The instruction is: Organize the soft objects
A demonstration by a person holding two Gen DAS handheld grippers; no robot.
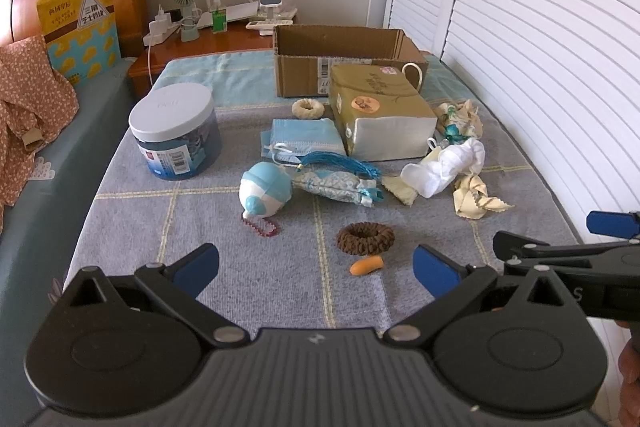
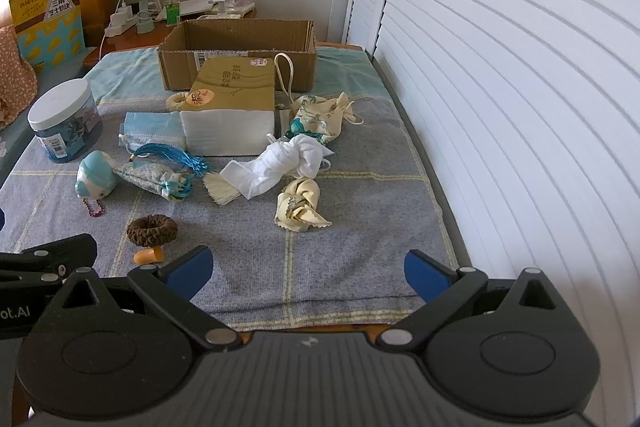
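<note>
Soft things lie on a grey checked cloth [image 1: 240,267]: a brown hair scrunchie [image 1: 365,237], an orange earplug [image 1: 367,265], a white sock bundle [image 1: 444,167], a cream knotted cloth [image 1: 474,195], a floral sachet with blue tassels [image 1: 336,183], blue face masks [image 1: 304,139] and a cream scrunchie [image 1: 307,108]. An open cardboard box [image 1: 344,55] stands at the back. My left gripper [image 1: 316,269] is open and empty, near the scrunchie and earplug. My right gripper [image 2: 306,267] is open and empty over bare cloth; the knotted cloth [image 2: 300,205] lies ahead of it.
A tissue pack [image 1: 380,115] lies in front of the box. A white-lidded jar [image 1: 176,131] stands at left, a blue-white toy [image 1: 264,193] with a red bead chain beside it. White louvred doors [image 1: 540,67] line the right edge. A nightstand with gadgets [image 1: 216,19] is behind.
</note>
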